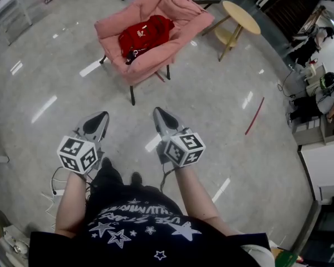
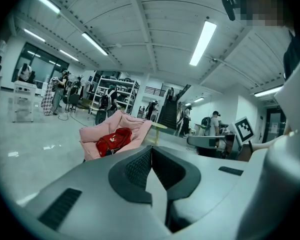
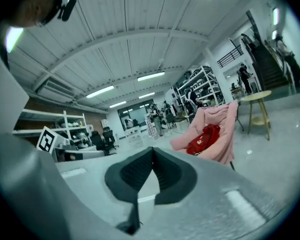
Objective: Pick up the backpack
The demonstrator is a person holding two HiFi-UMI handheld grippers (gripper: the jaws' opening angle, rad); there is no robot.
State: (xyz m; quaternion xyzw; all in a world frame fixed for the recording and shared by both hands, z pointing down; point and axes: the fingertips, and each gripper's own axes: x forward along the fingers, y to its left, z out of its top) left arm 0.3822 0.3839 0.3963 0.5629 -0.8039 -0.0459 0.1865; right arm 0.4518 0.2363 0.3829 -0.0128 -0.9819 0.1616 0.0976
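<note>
A red backpack (image 1: 145, 35) lies on the seat of a pink folding chair (image 1: 181, 13) at the top of the head view, some way ahead of me. It shows again as the red backpack (image 2: 113, 141) in the left gripper view and the red backpack (image 3: 203, 139) in the right gripper view. My left gripper (image 1: 102, 117) and right gripper (image 1: 158, 113) are held side by side over the floor, well short of the chair. Both are shut with nothing between the jaws. The left gripper (image 2: 151, 149) and right gripper (image 3: 152, 149) point roughly toward the chair.
A small round wooden side table (image 1: 240, 16) stands right of the chair. A red stick (image 1: 255, 115) lies on the grey floor (image 1: 55, 82) at the right. Desks and seated people (image 1: 323, 93) line the right edge. Shelving (image 2: 112, 91) and standing people fill the background.
</note>
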